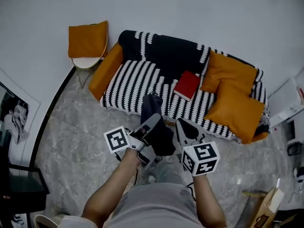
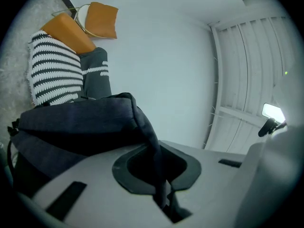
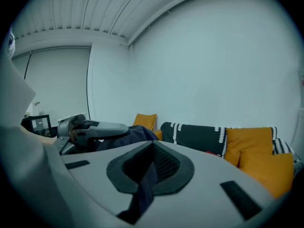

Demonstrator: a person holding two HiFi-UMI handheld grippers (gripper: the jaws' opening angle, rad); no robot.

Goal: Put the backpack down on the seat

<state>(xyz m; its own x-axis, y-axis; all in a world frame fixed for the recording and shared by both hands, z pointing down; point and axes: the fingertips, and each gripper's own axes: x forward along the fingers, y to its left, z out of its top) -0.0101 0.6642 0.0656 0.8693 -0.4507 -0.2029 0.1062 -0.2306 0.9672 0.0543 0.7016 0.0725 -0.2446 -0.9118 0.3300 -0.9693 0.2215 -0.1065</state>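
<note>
Backpack (image 1: 156, 127), dark and slumping, is hanging between the two tools just in front of the sofa (image 1: 137, 80), over the marble floor (image 1: 71, 132). It is not lying on the seat. In the head view its top is overlapping the sofa's front edge, and whether it is brushing that edge cannot be told.

The left hand-held gripper (image 1: 151, 123) is pinching a dark strap (image 2: 157, 165) of the bag. Its jaws are pressing together on the fabric, and the bag's bulk is sagging off to that gripper's left. The right hand-held gripper (image 1: 184, 127) is also clamping a strip of the same dark blue fabric (image 3: 145, 179), which is running down through its pads. In the right gripper view the left tool is showing near the left side, with the bag lying against it.

Along the striped seat, a red book (image 1: 188, 85) is lying right of the middle, near the back. Two orange cushions (image 1: 233, 103) are filling the right end, reaching to the front edge. An orange bolster (image 1: 105, 70) is leaning along the left end. Between the bolster and the book the striped cover is lying bare from the front edge to the dark backrest, straight ahead of the bag.

Beyond the sofa's left end a small chair (image 1: 87, 61) with an orange cushion is standing against the wall.
</note>
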